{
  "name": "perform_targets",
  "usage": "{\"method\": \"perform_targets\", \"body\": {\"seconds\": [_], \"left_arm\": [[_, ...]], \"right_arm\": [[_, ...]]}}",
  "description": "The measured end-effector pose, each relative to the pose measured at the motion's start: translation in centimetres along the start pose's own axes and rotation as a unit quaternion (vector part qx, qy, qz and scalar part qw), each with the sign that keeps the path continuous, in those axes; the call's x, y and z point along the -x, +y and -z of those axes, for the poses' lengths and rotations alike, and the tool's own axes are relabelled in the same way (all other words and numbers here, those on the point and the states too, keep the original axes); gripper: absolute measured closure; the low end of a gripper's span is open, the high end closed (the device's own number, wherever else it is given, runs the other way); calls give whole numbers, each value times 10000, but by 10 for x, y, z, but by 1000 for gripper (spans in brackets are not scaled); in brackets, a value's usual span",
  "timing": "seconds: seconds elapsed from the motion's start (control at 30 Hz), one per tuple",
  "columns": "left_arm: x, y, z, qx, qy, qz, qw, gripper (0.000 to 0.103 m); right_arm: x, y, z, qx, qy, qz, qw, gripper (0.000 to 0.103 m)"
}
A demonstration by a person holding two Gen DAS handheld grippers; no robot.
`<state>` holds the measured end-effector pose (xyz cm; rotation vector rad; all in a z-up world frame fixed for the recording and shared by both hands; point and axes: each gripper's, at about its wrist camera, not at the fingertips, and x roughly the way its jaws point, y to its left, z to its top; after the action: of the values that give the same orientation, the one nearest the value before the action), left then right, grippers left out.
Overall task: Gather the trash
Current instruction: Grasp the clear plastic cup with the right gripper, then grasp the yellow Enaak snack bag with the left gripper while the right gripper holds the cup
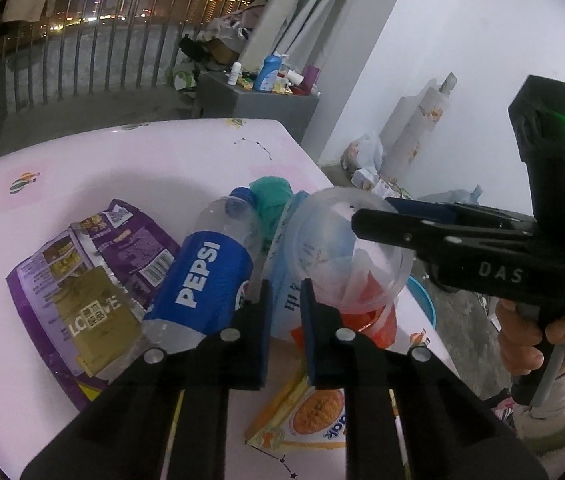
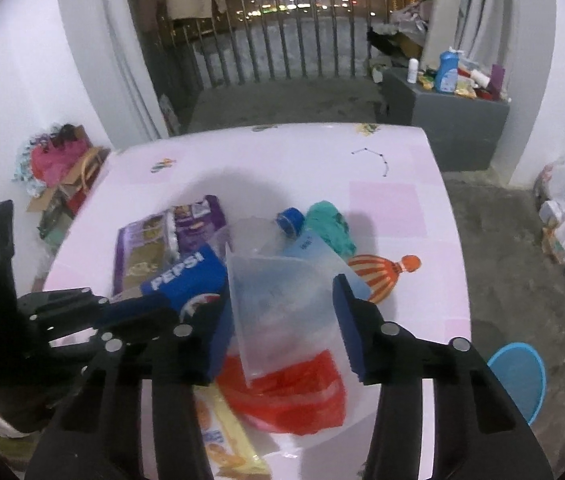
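A heap of trash lies on the pink table (image 1: 102, 168). In it are a Pepsi bottle (image 1: 202, 276), a purple snack bag (image 1: 94, 264), a light blue packet (image 1: 286, 304), a clear plastic cup (image 1: 334, 236) over a red bag (image 1: 378, 320), and a yellow box (image 1: 302, 416). My left gripper (image 1: 286, 292) has its pads close together on the packet's edge, right of the bottle. My right gripper (image 2: 280, 292) comes in from the right, and both pads touch the sides of the cup (image 2: 278, 300). A green crumpled wad (image 2: 328, 228) sits behind the heap.
A blue basin (image 2: 518, 376) stands on the floor off the table's right edge. Bags and rolls (image 2: 562, 232) lean against the right wall. A grey cabinet (image 2: 458, 120) with bottles stands behind the table, before the balcony railing. A hand (image 1: 538, 340) holds the right gripper's handle.
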<state>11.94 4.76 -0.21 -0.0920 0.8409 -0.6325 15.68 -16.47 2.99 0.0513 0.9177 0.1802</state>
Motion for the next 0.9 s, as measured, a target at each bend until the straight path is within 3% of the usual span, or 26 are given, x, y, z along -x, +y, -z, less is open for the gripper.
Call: {"method": "perform_targets", "body": {"seconds": [0.07, 0.13, 0.17, 0.2, 0.47, 0.7, 0.9], "left_arm": [[-3, -2, 1, -34, 45, 22, 10000, 90], [-6, -2, 2, -56, 81, 29, 9999, 90], [-7, -2, 3, -60, 104, 36, 9999, 90], [-8, -2, 4, -54, 122, 40, 9999, 90], [1, -4, 18, -6, 214, 22, 9998, 90], [21, -12, 38, -10, 177, -9, 9998, 90], [28, -16, 70, -49, 350, -166, 9992, 90]], "right_arm": [[1, -5, 1, -82, -6, 46, 10000, 65], [2, -11, 3, -199, -28, 81, 9998, 75], [2, -14, 3, -267, -20, 86, 9996, 91], [1, -20, 4, -383, 30, 50, 9992, 97], [5, -46, 12, -942, -129, -250, 9952, 99], [49, -69, 33, -1265, -509, -313, 9902, 99], [68, -76, 82, -1306, -96, -339, 9908, 99]]}}
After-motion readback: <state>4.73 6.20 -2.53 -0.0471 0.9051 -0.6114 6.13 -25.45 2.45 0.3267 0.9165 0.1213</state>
